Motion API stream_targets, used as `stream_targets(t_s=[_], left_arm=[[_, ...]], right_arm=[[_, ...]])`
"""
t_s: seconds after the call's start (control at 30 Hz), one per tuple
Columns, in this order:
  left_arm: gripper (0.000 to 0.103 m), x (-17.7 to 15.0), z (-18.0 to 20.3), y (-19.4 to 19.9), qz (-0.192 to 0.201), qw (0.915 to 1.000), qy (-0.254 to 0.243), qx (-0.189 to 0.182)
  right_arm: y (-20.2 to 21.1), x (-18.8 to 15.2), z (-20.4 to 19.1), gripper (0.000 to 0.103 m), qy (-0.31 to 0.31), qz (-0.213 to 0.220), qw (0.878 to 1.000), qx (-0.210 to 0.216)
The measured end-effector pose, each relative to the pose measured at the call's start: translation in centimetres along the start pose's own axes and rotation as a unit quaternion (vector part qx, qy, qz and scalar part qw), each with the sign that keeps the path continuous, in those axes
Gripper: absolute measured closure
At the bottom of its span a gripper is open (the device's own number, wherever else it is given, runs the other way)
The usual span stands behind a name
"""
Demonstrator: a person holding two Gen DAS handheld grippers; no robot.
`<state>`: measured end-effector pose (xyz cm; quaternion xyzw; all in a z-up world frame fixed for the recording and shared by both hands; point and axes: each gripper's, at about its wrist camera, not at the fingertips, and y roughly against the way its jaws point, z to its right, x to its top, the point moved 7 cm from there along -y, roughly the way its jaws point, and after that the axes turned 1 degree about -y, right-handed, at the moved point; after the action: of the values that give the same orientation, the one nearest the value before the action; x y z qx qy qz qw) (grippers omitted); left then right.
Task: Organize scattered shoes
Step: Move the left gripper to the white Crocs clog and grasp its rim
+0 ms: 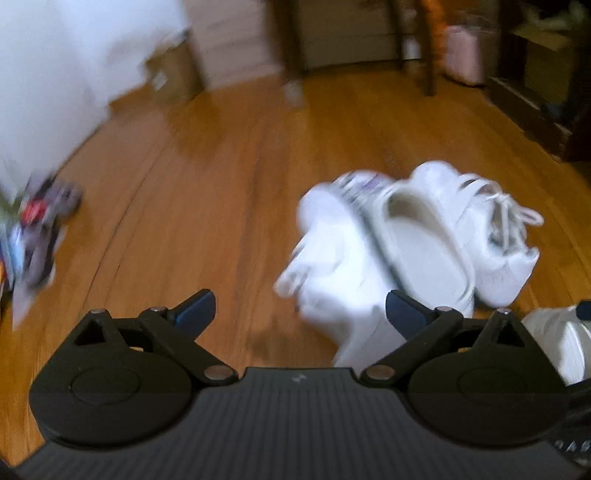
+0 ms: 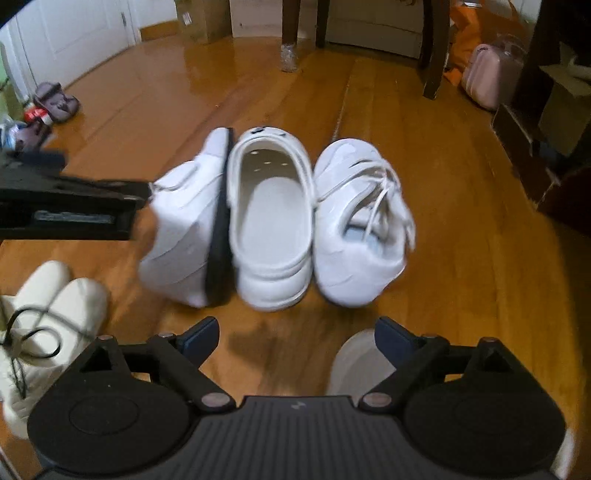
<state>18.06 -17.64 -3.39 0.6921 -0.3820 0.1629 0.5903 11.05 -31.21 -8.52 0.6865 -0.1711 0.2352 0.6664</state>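
From my right wrist view I see three white shoes lined up side by side on the wooden floor (image 2: 443, 221): a white shoe with a black sole (image 2: 188, 225) tipped onto its side at the left, a white clog (image 2: 271, 221) upright in the middle, and a white laced sneaker (image 2: 360, 221) at the right. The black sole presses against the clog's side, and the sneaker sits just beside the clog. My right gripper (image 2: 295, 341) hangs above the bare floor just short of this row, its jaws spread wide with nothing between them. Under its right finger a pale shoe toe (image 2: 354, 365) pokes out.

My left gripper (image 1: 301, 312) is also spread wide and holds nothing; in its own view, which is blurred, the tipped shoe lies just past its right finger. From the right wrist view it reaches in from the left edge, close to that shoe; I cannot tell whether they touch.

At lower left lies a pair of cream slippers (image 2: 55, 314) with a black cord (image 2: 33, 339) across them. Further off at left are purple sandals (image 2: 55, 101) among small clutter. At the back stand dark furniture legs (image 2: 290, 26), a cardboard box (image 2: 199, 18), a white door (image 2: 85, 26) and a pink case (image 2: 487, 75). At right a dark shelf (image 2: 524, 136) holds a cardboard box (image 2: 565, 107) whose contents I cannot make out.
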Motion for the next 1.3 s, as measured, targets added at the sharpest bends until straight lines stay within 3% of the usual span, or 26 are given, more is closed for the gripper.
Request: stream_targets(t_s=[0.13, 0.27, 0.33, 0.47, 0.7, 0.87, 0.9, 1.03, 1.17, 1.3], left_arm=[[0.002, 2.6, 2.2, -4.0, 0.001, 0.9988, -0.049, 0.007], [0.002, 4.0, 2.4, -7.6, -0.017, 0.9981, -0.026, 0.053], [0.003, 4.4, 3.2, -9.8, -0.023, 0.9983, -0.031, 0.044], [0.045, 4.5, 5.1, -11.8, -0.027, 0.9945, -0.090, 0.045], [0.055, 5.2, 6.2, -13.3, -0.011, 0.9920, -0.106, 0.068], [0.077, 4.5, 7.2, -12.2, 0.010, 0.9905, -0.121, 0.066], [0.090, 4.4, 7.1, -12.1, 0.009, 0.9921, -0.112, 0.058], [0.090, 4.1, 6.7, -11.5, 0.006, 0.9959, -0.083, 0.034], [0.090, 4.0, 7.3, -11.9, 0.017, 0.9931, -0.107, 0.046], [0.091, 4.0, 6.7, -12.0, 0.022, 0.9952, -0.087, 0.038]], right_arm=[[-0.9, 0.9, 1.9, 0.009, -0.035, -0.021, 0.999, 0.002], [-0.6, -1.4, 2.7, 0.009, -0.075, -0.046, 0.995, 0.053], [-0.4, -2.4, 3.0, 0.009, -0.078, -0.046, 0.994, 0.063], [-0.1, -3.6, 3.6, 0.009, -0.063, -0.039, 0.996, 0.047], [-0.6, -2.3, 5.2, 0.009, -0.078, -0.030, 0.996, 0.027], [-1.4, -1.5, 5.0, 0.009, -0.066, -0.028, 0.997, -0.001], [-1.2, -1.5, 4.9, 0.009, -0.067, -0.028, 0.997, 0.001], [-1.0, -2.0, 4.7, 0.009, -0.074, -0.030, 0.997, 0.008], [-1.2, -2.4, 5.0, 0.008, -0.080, -0.039, 0.996, 0.006], [-1.1, -2.5, 5.1, 0.009, -0.085, -0.043, 0.995, 0.000]])
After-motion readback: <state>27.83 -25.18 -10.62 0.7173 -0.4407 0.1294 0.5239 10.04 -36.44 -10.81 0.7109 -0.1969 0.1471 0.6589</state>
